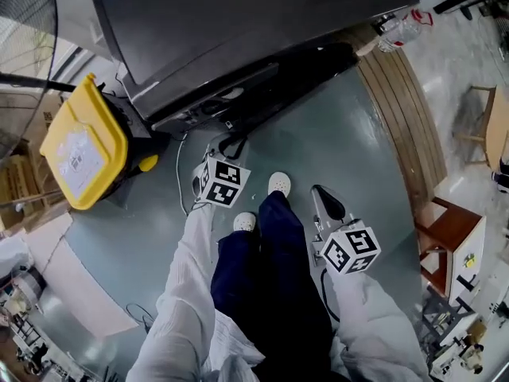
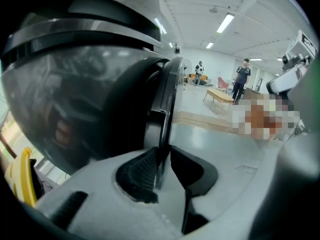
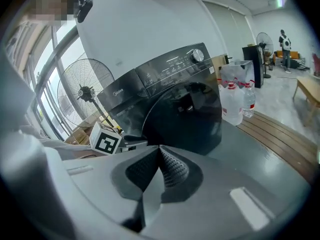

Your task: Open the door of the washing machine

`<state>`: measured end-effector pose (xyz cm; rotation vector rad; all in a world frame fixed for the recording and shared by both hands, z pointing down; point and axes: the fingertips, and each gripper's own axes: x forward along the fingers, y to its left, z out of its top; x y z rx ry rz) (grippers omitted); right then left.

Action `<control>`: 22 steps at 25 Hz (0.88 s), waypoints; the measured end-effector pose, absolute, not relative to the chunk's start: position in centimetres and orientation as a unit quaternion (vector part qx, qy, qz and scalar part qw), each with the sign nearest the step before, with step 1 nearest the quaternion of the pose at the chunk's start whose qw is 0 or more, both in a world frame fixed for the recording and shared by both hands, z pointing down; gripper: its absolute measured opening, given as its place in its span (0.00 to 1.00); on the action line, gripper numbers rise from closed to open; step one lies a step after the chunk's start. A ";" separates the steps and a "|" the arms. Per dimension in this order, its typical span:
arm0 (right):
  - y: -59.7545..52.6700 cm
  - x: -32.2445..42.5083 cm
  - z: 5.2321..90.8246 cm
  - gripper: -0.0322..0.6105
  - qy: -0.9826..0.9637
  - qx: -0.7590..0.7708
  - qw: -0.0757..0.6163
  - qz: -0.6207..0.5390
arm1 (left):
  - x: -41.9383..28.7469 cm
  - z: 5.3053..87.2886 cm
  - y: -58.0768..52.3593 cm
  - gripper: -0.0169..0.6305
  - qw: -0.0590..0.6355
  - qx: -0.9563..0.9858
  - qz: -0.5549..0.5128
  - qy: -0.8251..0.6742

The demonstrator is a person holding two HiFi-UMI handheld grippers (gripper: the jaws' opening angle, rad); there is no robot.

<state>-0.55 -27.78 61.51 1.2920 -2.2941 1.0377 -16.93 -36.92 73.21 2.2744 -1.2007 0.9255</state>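
Note:
The dark washing machine [image 1: 238, 22] stands ahead of the person's legs, with its control panel on top [image 3: 175, 64]. Its round door [image 2: 75, 94] fills the left of the left gripper view, and the door's rim [image 2: 165, 99] runs down between the pads. My left gripper [image 2: 161, 166] is shut on that rim; in the head view it [image 1: 231, 146] sits against the machine's front. My right gripper [image 1: 324, 200] hangs lower right, away from the machine, shut with nothing between its pads [image 3: 160, 151]. The door [image 3: 185, 119] looks closed from that side.
A yellow-lidded bin [image 1: 83, 146] stands left of the machine, a standing fan [image 3: 85, 91] behind it. Large water bottles [image 3: 235, 101] and a wooden deck [image 1: 406, 110] lie to the right, with a wooden stool [image 1: 449, 229] further right. Two people [image 2: 243, 76] stand far off.

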 end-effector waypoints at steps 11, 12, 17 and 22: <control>-20.5 3.3 59.8 0.07 -0.748 0.556 0.117 0.344 | -9.7 73.3 -30.6 0.14 0.211 0.851 0.304 -0.372; -19.9 3.7 59.5 0.06 -0.744 0.561 0.115 0.343 | -9.1 73.4 -30.0 0.14 0.214 0.851 0.307 -0.370; -16.9 6.2 59.1 0.06 -0.720 0.593 0.106 0.345 | -5.7 74.0 -27.8 0.15 0.237 0.847 0.299 -0.370; -15.5 8.2 59.3 0.06 -0.712 0.606 0.105 0.340 | -2.7 74.0 -26.4 0.16 0.252 0.849 0.288 -0.364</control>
